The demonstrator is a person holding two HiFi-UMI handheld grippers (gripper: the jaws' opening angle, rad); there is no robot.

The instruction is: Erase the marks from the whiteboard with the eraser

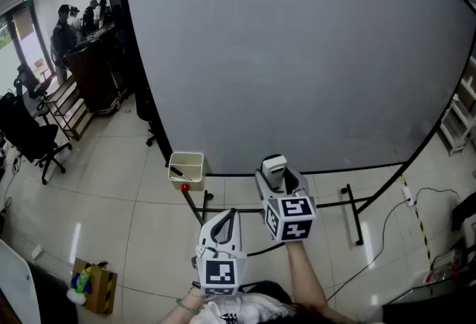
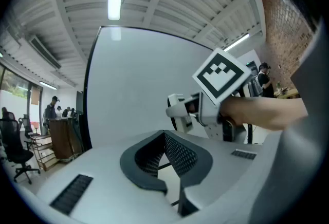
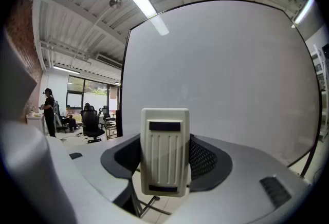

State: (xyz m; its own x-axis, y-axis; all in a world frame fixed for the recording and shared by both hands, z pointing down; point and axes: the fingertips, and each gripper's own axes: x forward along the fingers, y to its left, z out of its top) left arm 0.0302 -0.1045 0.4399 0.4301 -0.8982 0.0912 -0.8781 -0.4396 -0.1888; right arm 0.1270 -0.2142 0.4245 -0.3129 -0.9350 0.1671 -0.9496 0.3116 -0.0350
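The big whiteboard [image 1: 297, 55] fills the head view, and I make out only faint grey smudges on it. My right gripper [image 1: 277, 172] is shut on the cream ribbed eraser [image 1: 274, 165], held upright a short way in front of the board's lower edge. In the right gripper view the eraser [image 3: 165, 151] stands between the jaws, facing the whiteboard [image 3: 221, 74]. My left gripper [image 1: 228, 214] hangs lower and to the left, shut with nothing in it. From the left gripper [image 2: 165, 160] view, the eraser [image 2: 177, 111] shows up ahead to the right.
A small cream bin [image 1: 186, 166] with a marker and a red item hangs by the board's lower left corner. Black stand legs [image 1: 354, 215] and a cable [image 1: 390, 222] cross the tiled floor. An office chair [image 1: 37, 140] and people [image 1: 74, 18] are far left.
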